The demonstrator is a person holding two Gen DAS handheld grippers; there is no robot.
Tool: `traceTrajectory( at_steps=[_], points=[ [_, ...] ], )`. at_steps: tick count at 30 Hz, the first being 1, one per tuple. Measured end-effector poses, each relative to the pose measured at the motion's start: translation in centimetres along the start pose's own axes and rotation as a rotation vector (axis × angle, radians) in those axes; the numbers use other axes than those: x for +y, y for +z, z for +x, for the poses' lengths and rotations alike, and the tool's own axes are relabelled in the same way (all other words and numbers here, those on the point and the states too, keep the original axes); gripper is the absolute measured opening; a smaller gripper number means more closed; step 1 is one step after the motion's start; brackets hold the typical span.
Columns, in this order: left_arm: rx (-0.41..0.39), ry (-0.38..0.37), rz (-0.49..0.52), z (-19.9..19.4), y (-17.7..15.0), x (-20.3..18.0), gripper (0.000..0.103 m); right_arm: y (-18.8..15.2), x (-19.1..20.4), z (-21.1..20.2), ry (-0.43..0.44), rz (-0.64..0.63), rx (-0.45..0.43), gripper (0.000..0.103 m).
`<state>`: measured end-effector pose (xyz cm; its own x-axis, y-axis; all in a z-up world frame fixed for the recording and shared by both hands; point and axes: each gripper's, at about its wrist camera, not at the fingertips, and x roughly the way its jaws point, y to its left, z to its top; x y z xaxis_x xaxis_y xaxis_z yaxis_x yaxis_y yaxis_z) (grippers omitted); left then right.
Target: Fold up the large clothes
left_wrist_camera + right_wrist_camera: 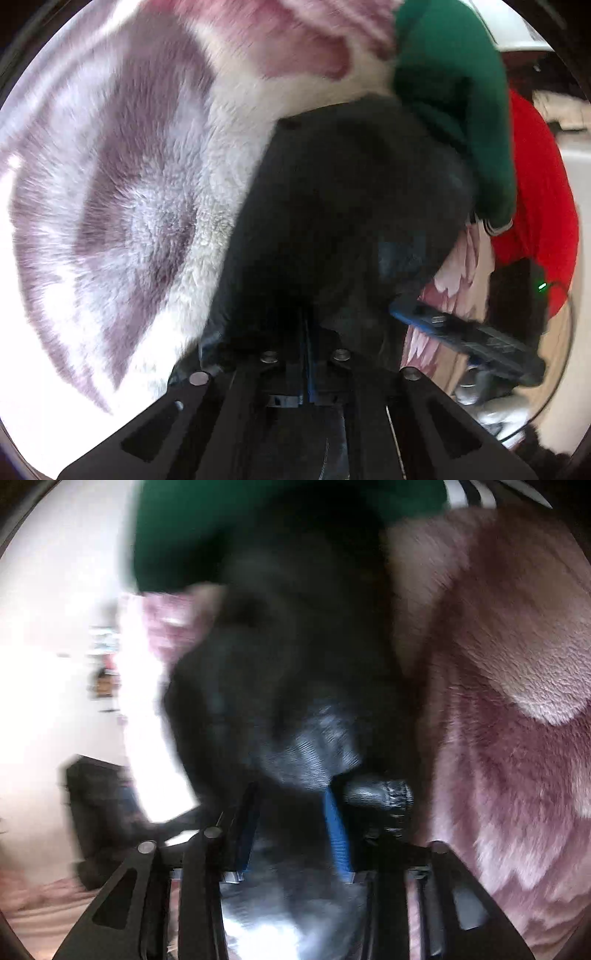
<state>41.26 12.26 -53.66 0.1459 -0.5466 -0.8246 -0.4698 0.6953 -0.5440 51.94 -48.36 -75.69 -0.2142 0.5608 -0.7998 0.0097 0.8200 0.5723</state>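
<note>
Both tilted steeply down, the left gripper (306, 325) is clamped, and the right gripper (295, 805) pinches, on the dark black garment (332, 206) ahead.

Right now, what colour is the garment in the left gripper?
Black garment, clearest in the left wrist view.

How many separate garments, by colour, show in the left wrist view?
3: a black garment at the closed left gripper, a green garment above it, a red garment at far right. Others may lie hidden beneath.
</note>
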Motion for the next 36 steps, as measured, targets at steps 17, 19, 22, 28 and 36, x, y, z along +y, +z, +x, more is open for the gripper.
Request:
traceTrajectory(
  at_steps=[17, 19, 22, 28, 36],
  points=[
    [0.008, 0.149, 0.035, -4.5, -8.3, 1.7, 0.003, -10.6, 2.2, 0.5, 0.089, 0.046, 0.162, 0.037],
    [0.013, 0.155, 0.011, -3.2, -8.5, 2.6, 0.002, -10.7, 3.8, 2.5, 0.029, 0.011, 0.145, 0.036],
    [0.026, 0.131, -0.022, -2.5, -8.9, 4.1, 0.004, -10.7, 6.5, 5.2, -0.070, -0.044, 0.162, 0.036],
    [0.053, -0.024, -0.152, -5.3, -8.6, 6.5, 0.004, -10.3, 9.7, 6.9, -0.100, -0.017, 0.198, 0.036],
    [-0.004, -0.043, -0.077, -11.8, -14.0, 4.5, 0.082, -17.6, 8.2, 3.3, 0.061, 0.134, 0.247, 0.037]
  ],
)
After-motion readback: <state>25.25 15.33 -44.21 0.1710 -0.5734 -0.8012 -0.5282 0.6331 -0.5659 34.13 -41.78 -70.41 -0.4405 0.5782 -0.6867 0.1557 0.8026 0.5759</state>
